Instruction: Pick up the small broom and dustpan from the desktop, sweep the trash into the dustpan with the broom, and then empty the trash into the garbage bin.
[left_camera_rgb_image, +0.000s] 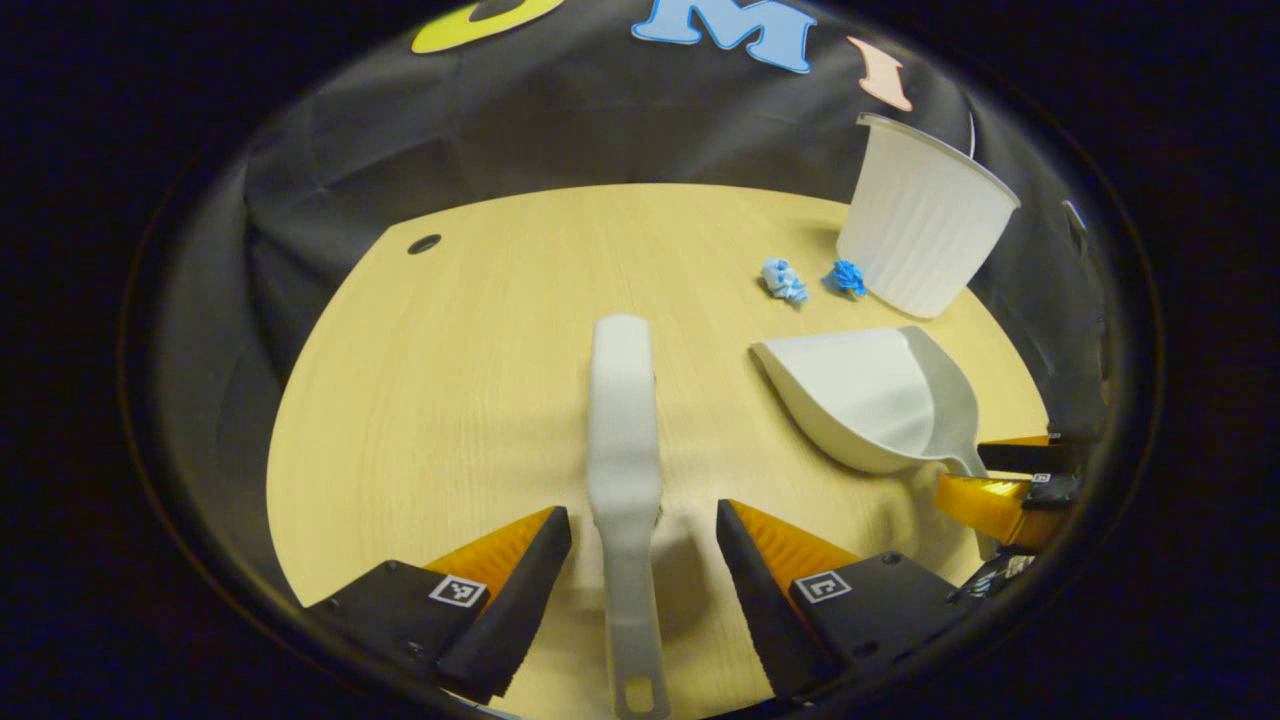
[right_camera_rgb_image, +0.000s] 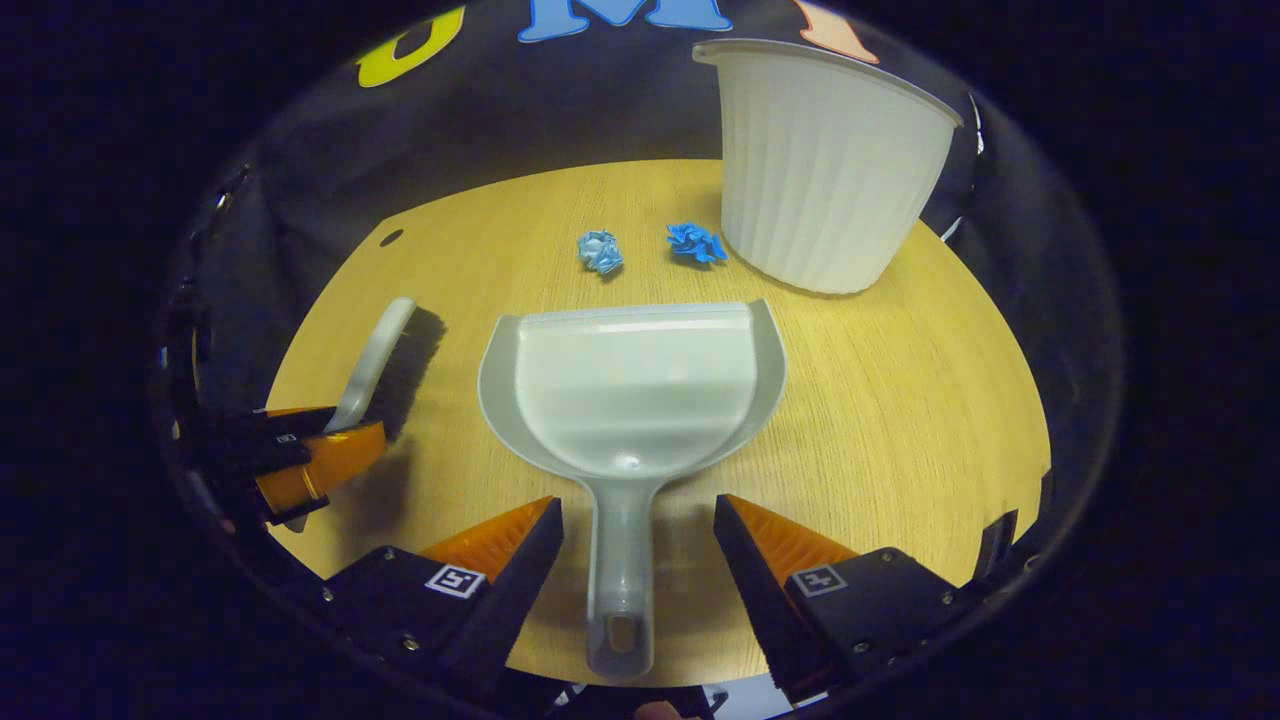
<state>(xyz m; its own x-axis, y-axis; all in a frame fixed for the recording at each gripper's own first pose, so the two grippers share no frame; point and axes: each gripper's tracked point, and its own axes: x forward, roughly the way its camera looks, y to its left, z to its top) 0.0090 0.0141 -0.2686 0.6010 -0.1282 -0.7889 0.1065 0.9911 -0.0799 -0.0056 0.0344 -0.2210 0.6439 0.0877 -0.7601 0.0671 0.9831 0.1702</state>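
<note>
The small grey broom (left_camera_rgb_image: 622, 440) lies on the wooden desktop (left_camera_rgb_image: 470, 330), its handle running between the fingers of my left gripper (left_camera_rgb_image: 643, 520), which is open around it without touching. The grey dustpan (right_camera_rgb_image: 635, 385) lies flat with its handle between the fingers of my right gripper (right_camera_rgb_image: 637, 525), also open and apart from it. Two crumpled blue paper scraps (right_camera_rgb_image: 600, 250) (right_camera_rgb_image: 696, 242) lie beyond the dustpan's lip, close to the white ribbed garbage bin (right_camera_rgb_image: 825, 165). In the left gripper view the dustpan (left_camera_rgb_image: 870, 395), scraps (left_camera_rgb_image: 783, 279) and bin (left_camera_rgb_image: 925, 215) sit to the right. The broom (right_camera_rgb_image: 385, 360) also appears at the left of the right gripper view.
A small round hole (left_camera_rgb_image: 424, 244) marks the desktop near its far left edge. The black cloth wall (left_camera_rgb_image: 560, 120) closes the back of the booth. The other gripper (left_camera_rgb_image: 1010, 490) is at the right of the left gripper view, and the left one (right_camera_rgb_image: 290, 455) at the left of the right gripper view.
</note>
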